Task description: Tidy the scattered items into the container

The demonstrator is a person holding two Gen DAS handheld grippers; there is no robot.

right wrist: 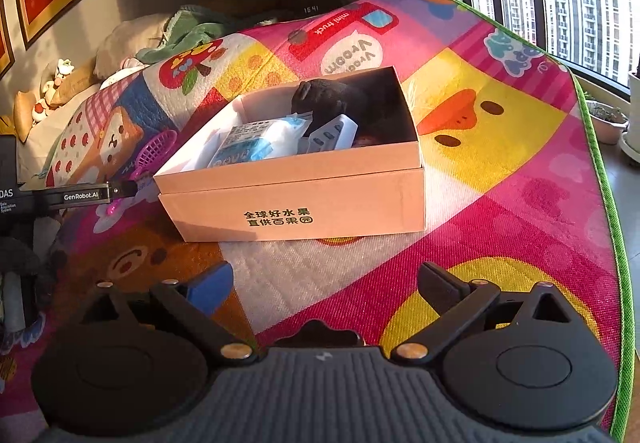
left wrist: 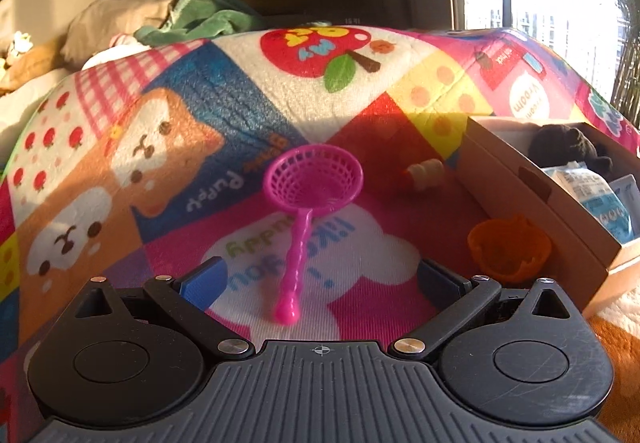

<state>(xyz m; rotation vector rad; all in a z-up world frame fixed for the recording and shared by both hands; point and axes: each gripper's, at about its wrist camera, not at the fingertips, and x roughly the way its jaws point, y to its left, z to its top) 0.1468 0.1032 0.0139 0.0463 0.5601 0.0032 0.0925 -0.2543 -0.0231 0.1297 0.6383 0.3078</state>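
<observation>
In the left wrist view we see the pink toy strainer (left wrist: 308, 215) lying flat on the patterned play mat (left wrist: 248, 115) at frame centre, w/ an orange toy cup (left wrist: 509, 250) on its side at lower right, just beside the cardboard box (left wrist: 532, 203), and a small white-and-red toy (left wrist: 426, 172) near the box's far corner. Strainer's long axis runs roughly bottom-to-top of frame, handle end toward us, basket end away, tilted a bit right. Left gripper (left wrist: 320, 281) has its jaws wide apart w/ the handle between them, nothing touching that we can tell. In the right wrist view the box sits mid-frame, open top, holding a dark plush toy (right wrist: 328, 95), a blue-white packet (right wrist: 256, 147) and a white power strip (right wrist: 334, 131). Right gripper (right wrist: 326, 285) hangs over bare mat, jaws spread, empty. Open mat lies right of the box up to the green edge (right wrist: 600, 171).
</observation>
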